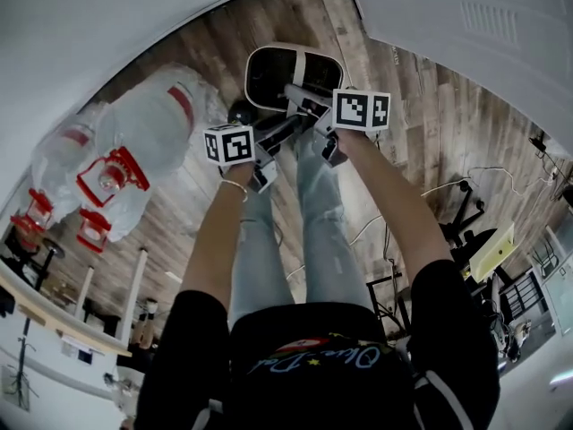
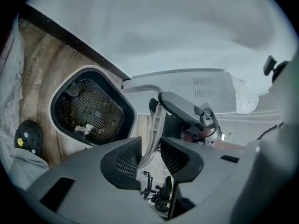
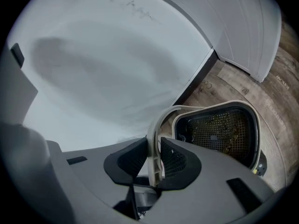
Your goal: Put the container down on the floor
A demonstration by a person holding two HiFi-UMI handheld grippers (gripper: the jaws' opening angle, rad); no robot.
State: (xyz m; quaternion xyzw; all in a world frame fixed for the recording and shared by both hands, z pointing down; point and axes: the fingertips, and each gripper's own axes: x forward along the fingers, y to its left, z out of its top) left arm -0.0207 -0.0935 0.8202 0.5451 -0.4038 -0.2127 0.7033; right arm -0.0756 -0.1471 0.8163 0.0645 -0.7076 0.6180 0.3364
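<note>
Beige container (image 3: 187,125) is low, right by the person's feet, at or v. near the wood floor (image 1: 430,124). No view shows for sure whether its base touches. Judged from that, the lowering is about done. What's left is to make sure it sits flat, let go w/ both tools & pull back.

Nearest first. R tool (image 3: 153,146) is clenched on the handle (image 3: 151,132), w/ both pads pressed against the thin beige strip & no gap either side. L tool (image 2: 149,146) is released: jaws stand part-open, wider than the strip. The handle passes btw them, leaning toward one pad, w/ a clear gap on the other side, so no real grip there. Any weight left to carry is prob. on R tool alone.

Further out, the handle arcs from the jaws to the container. It's a basket type w/ black mesh inside, brown crumbs & a few pale bits on the mesh. Mouth faces up, not tilted much as far as I can tell. Black shoe (image 2: 27,139) is just beside it on the L.

Beyond that, the container is near the dark skirting (image 2: 70,41) at the foot of a white wall (image 3: 117,55), w/ a white louvred panel (image 1: 466,25) to the R. Far L in head view is a clear bag (image 1: 134,150) of bottles w/ red caps, well apart & not in the way.

Risk, IMO: w/ one tool off, a quick R release before the base is down could tip it & spill crumbs.
</note>
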